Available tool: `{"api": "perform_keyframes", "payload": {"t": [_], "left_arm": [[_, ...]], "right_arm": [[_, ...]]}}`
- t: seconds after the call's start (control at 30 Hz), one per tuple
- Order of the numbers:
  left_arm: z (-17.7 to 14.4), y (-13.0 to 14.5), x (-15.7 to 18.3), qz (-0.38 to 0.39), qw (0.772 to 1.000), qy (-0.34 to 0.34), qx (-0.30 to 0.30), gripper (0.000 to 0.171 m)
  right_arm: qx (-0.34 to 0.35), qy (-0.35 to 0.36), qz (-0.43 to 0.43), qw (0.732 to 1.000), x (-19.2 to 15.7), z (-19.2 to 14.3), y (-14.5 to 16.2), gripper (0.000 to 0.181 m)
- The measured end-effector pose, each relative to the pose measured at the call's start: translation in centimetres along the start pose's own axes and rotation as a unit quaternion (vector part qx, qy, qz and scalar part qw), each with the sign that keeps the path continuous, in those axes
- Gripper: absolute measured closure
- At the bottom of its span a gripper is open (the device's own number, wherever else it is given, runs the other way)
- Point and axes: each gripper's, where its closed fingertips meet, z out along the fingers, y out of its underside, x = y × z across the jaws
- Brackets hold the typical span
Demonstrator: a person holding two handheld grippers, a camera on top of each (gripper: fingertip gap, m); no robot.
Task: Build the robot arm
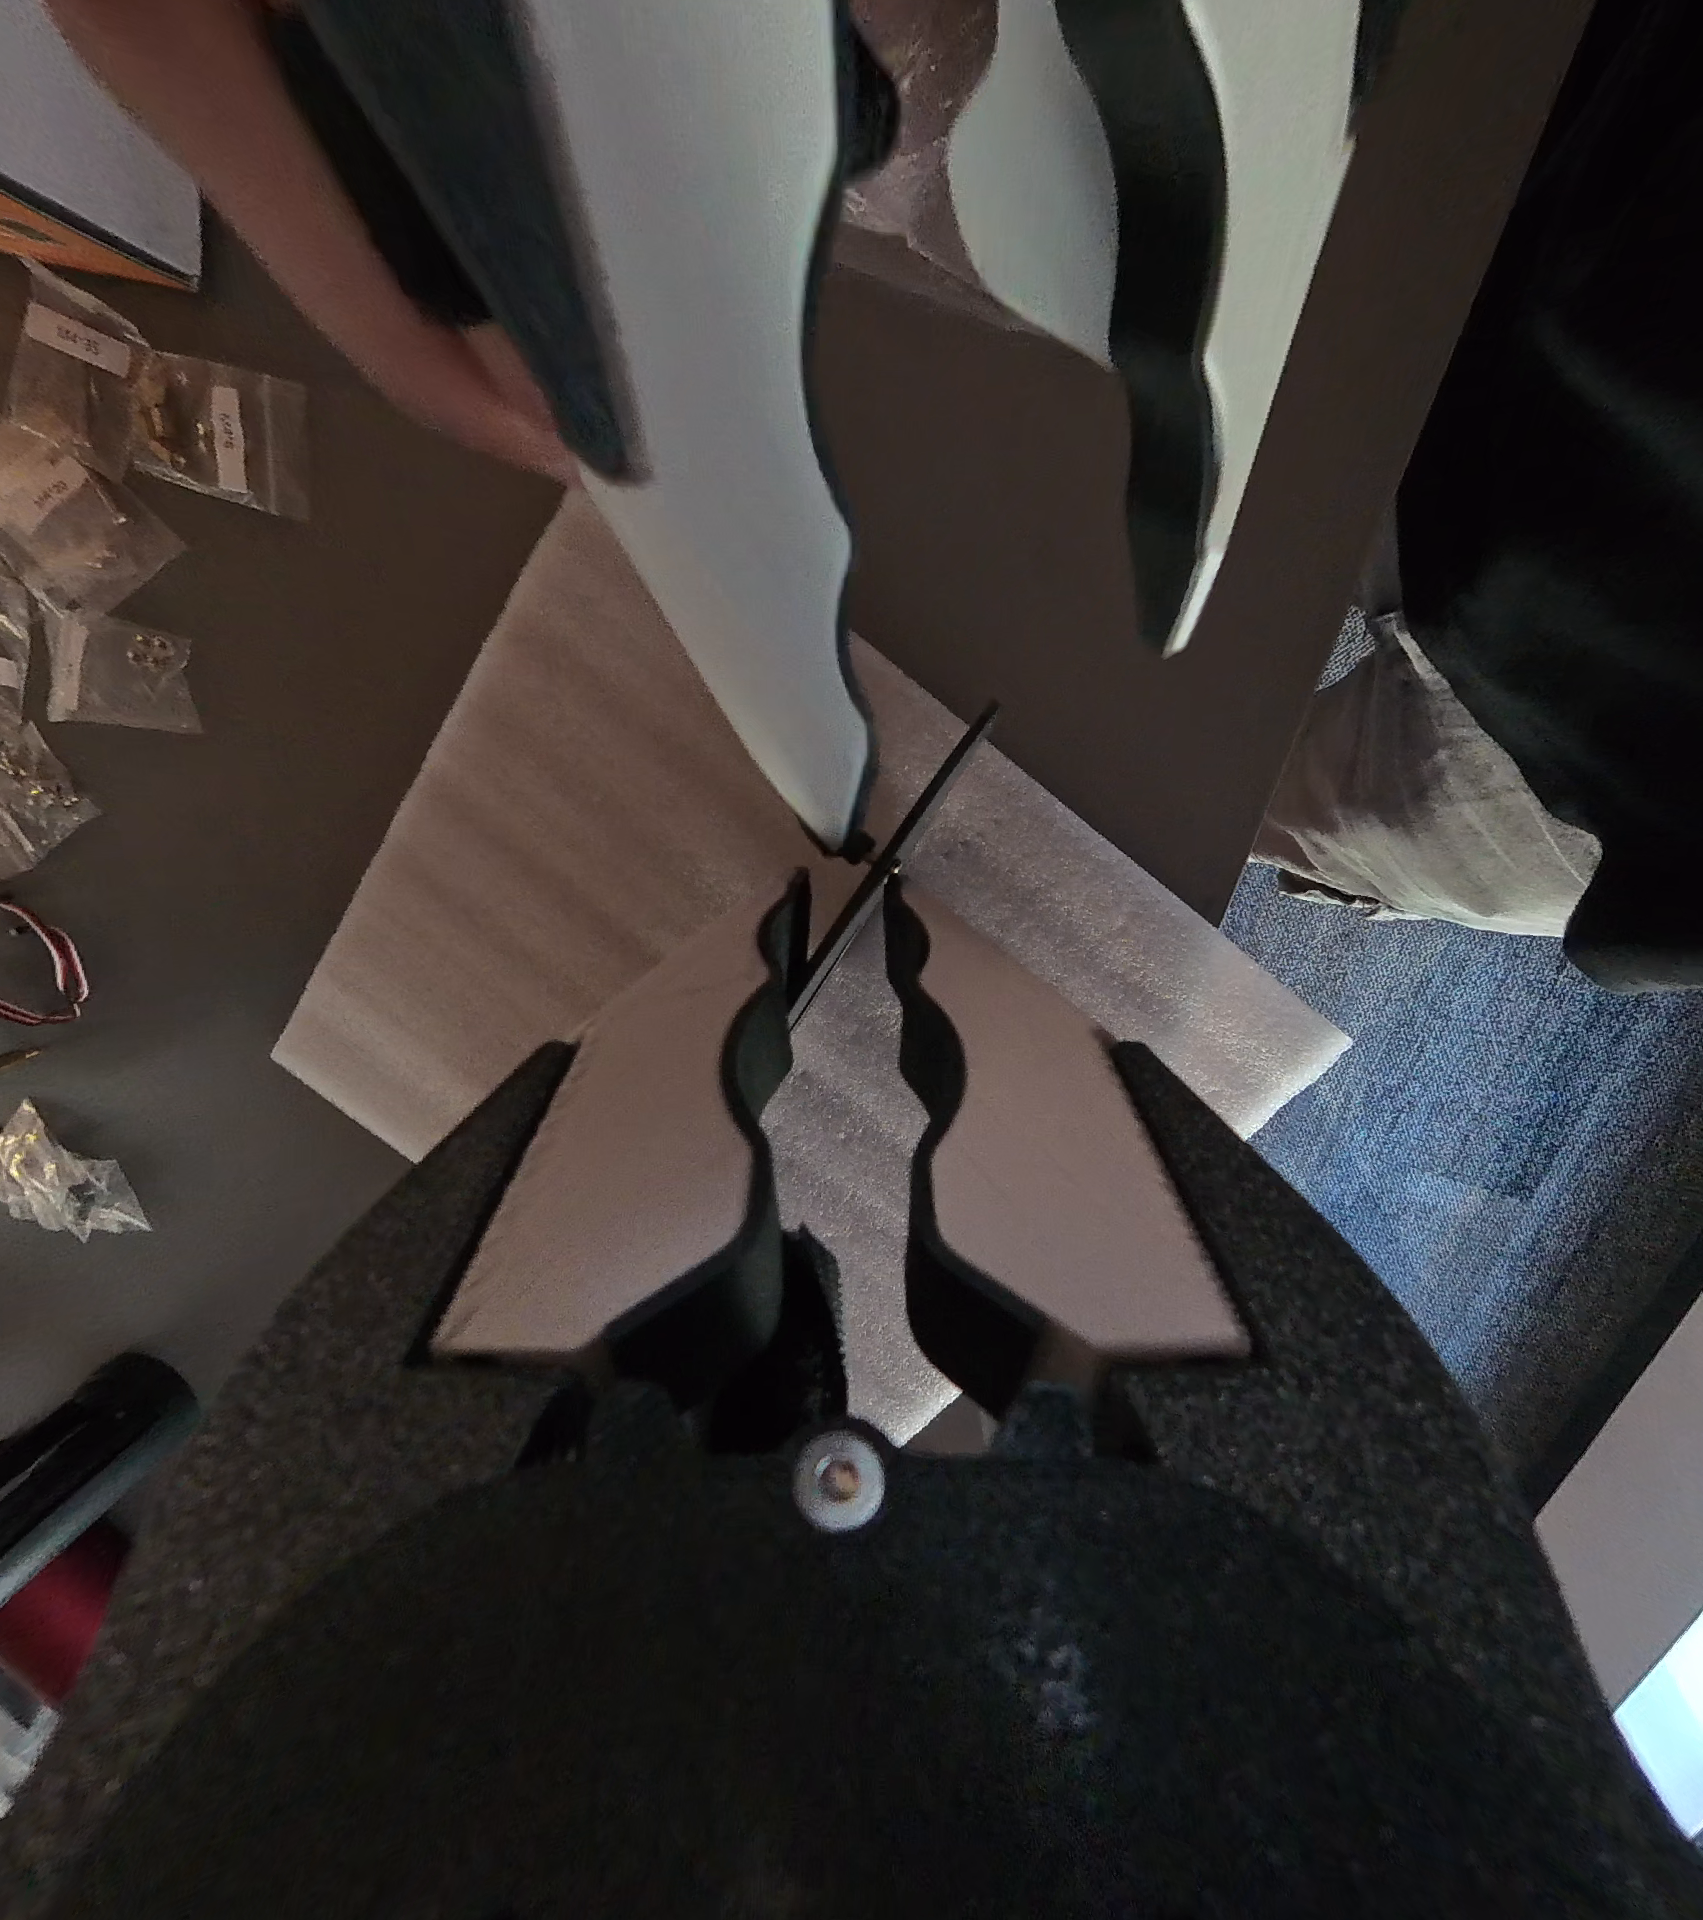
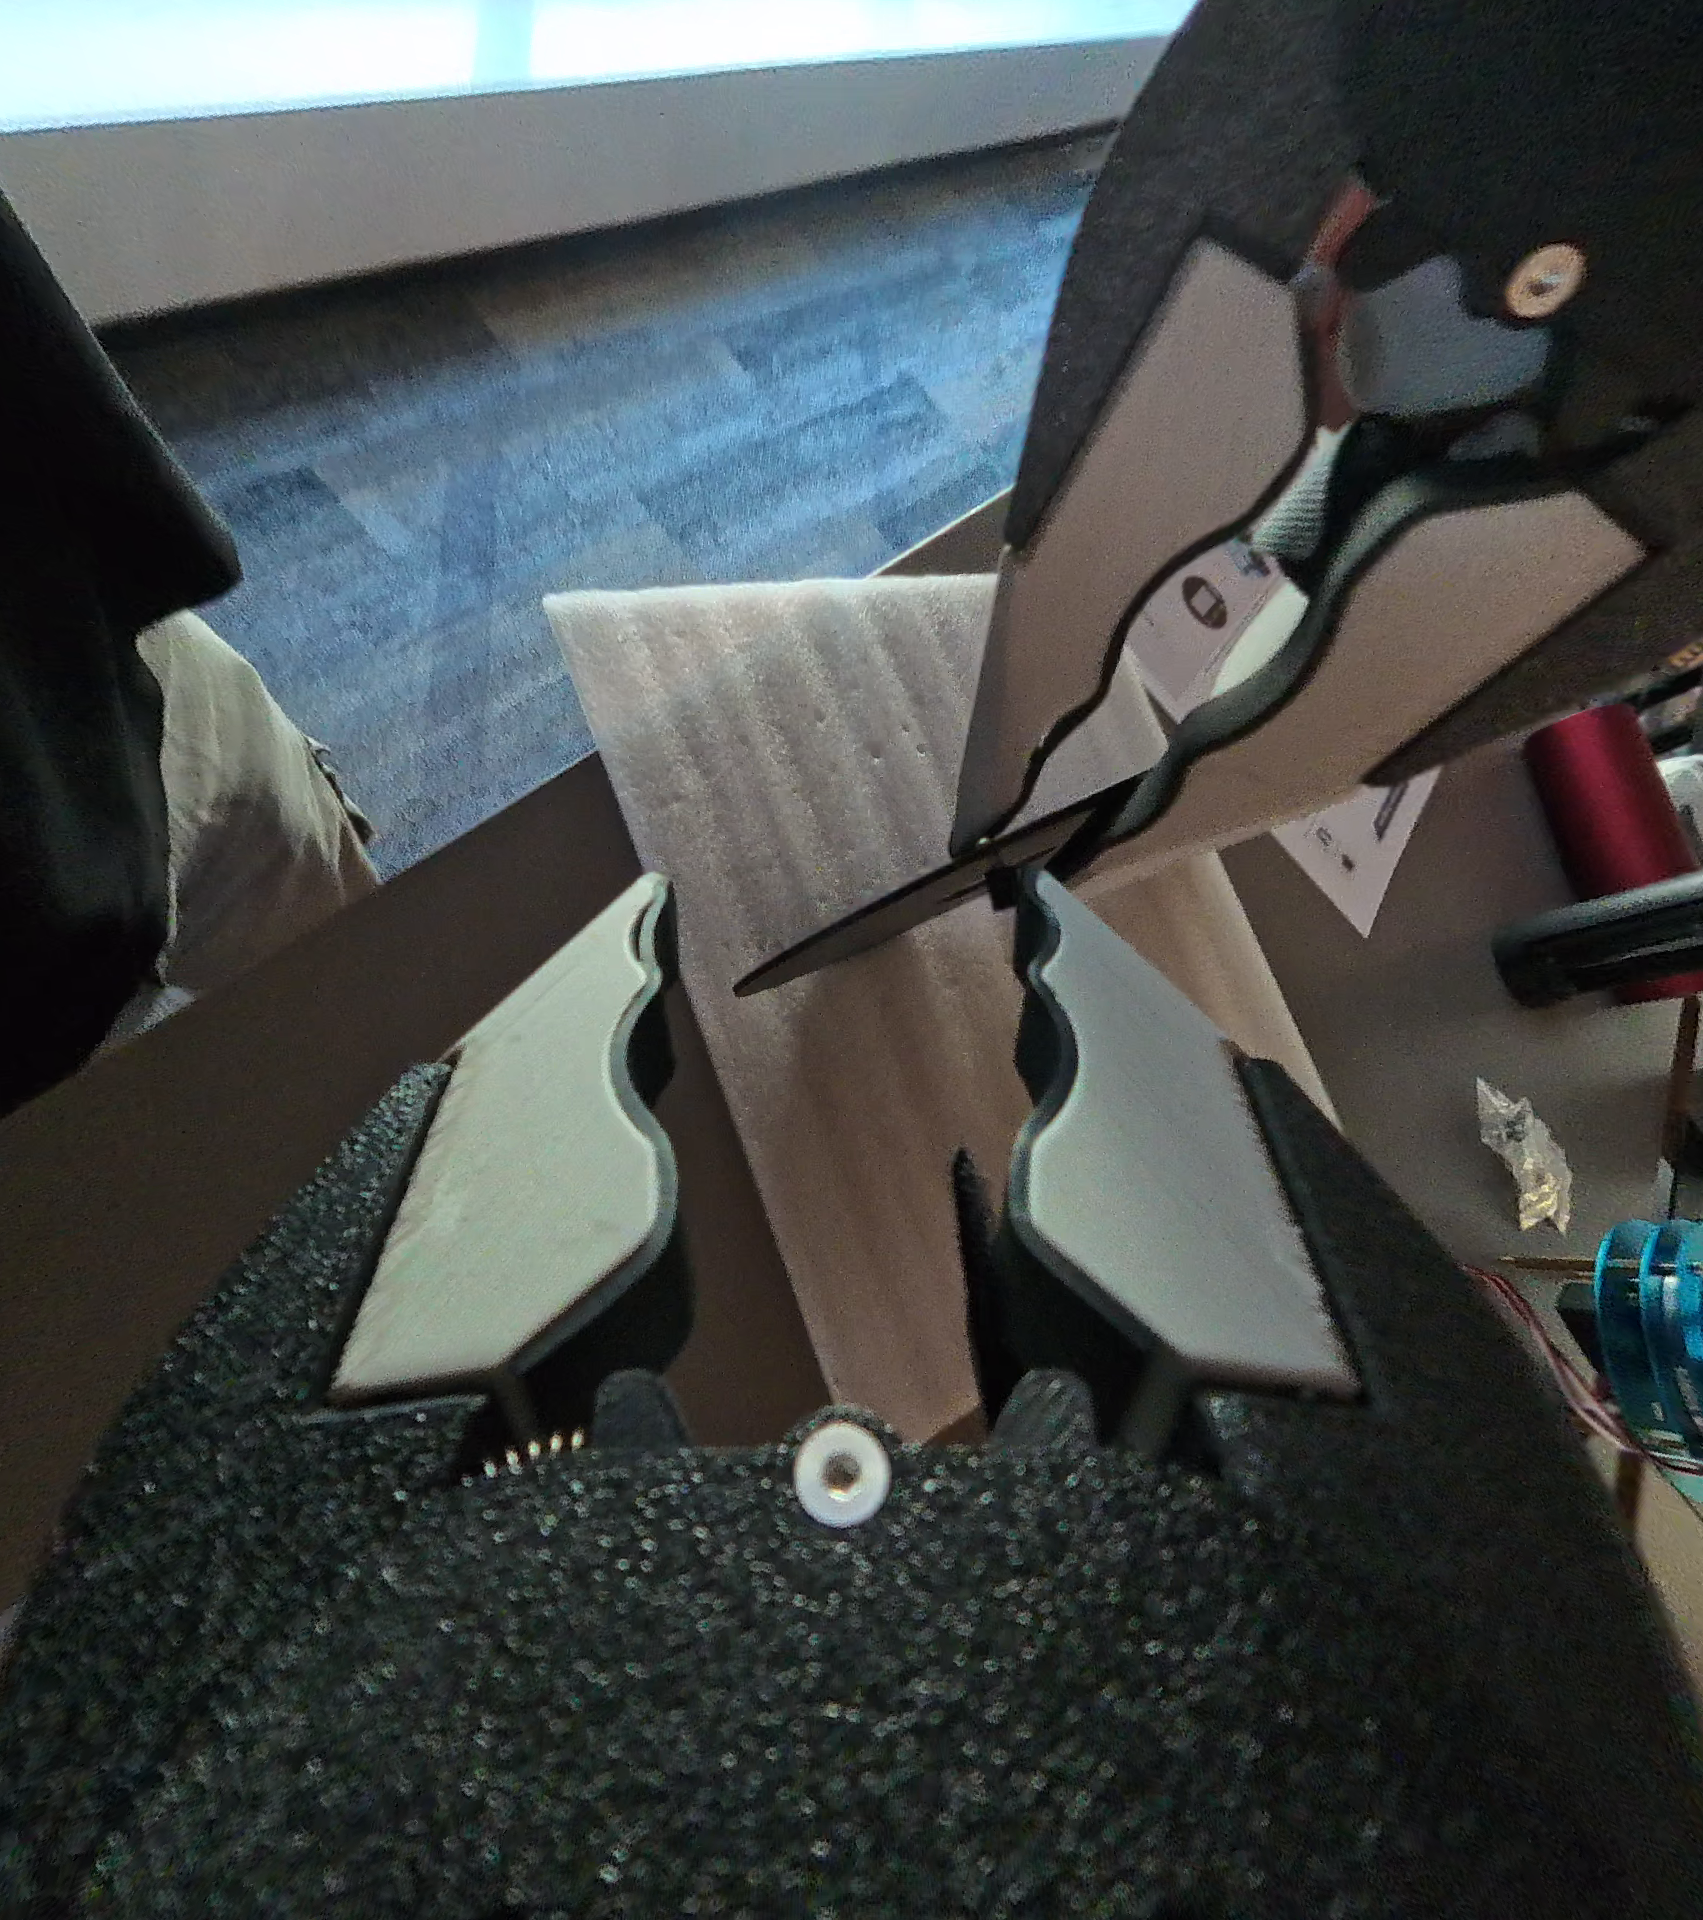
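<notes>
A thin black cable tie [image 1: 888, 862] hangs in the air over a white foam sheet [image 1: 556, 831] on a brown table [image 1: 307, 727]. My left gripper [image 1: 842, 904] is nearly closed, with the tie crossing slantwise between its fingertips. In the right wrist view the tie [image 2: 868, 925] sticks out of the left gripper [image 2: 1049, 831], pointed end to the left. My right gripper [image 2: 847, 894] is open and empty. Its right fingertip [image 2: 1039, 904] sits against the tie's small head. The foam sheet [image 2: 805, 748] lies below.
Several small plastic bags of hardware [image 1: 78, 540] lie on the table at left, with a crumpled bag [image 2: 1527, 1153]. A blue metal part with wires [image 2: 1699, 1340], a red cylinder [image 2: 1605, 810] and a black bar [image 2: 1657, 925] are at right. A person's leg [image 1: 1429, 800] and blue carpet [image 1: 1501, 1091] lie beyond the table edge. My left and right fingertips are right by each other.
</notes>
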Motion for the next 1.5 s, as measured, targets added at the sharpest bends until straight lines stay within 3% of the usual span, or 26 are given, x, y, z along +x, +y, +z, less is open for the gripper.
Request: {"api": "perform_keyframes", "payload": {"t": [0.3, 0.7, 0.8, 0.9, 0.97, 1.07, 1.23, 1.37, 1.5], "left_arm": [[-0.1, 0.2, 0.3, -0.003, 1.000, -0.003, 0.000, 0.158], [-0.1, 0.2, 0.2, -0.005, 1.000, -0.004, -0.001, 0.158], [-0.1, 0.1, 0.1, -0.005, 1.000, -0.008, 0.007, 0.157], [-0.1, 0.0, 0.0, -0.007, 1.000, -0.015, 0.017, 0.156], [-0.1, 0.0, 0.0, -0.010, 1.000, -0.012, 0.016, 0.156], [-0.2, 0.1, 0.1, -0.008, 1.000, -0.013, 0.017, 0.157], [-0.2, 0.1, 0.2, -0.006, 1.000, -0.011, 0.012, 0.156], [-0.2, 0.1, 0.2, -0.007, 1.000, -0.012, 0.011, 0.156], [-0.2, 0.2, 0.3, -0.008, 1.000, -0.011, 0.010, 0.156]], "right_arm": [[-0.046, 0.005, -0.023, 0.999, 0.3, 0.7, 0.5, 0.119], [-0.045, -0.003, -0.013, 0.999, 0.2, 1.3, 0.5, 0.117], [-0.029, -0.007, 0.003, 1.000, 0.4, 1.1, 0.4, 0.120], [0.040, -0.030, 0.075, 0.996, 0.7, 0.4, -0.2, 0.124], [0.115, -0.062, 0.160, 0.978, 1.5, -0.4, -0.6, 0.140], [0.214, -0.127, 0.293, 0.923, 3.2, -1.2, -0.5, 0.158], [0.267, -0.240, 0.401, 0.843, 3.5, -0.6, 0.0, 0.164], [0.256, -0.283, 0.410, 0.828, 2.5, 0.2, 0.0, 0.168], [0.261, -0.281, 0.409, 0.828, 2.7, 0.5, -0.2, 0.176]]}}
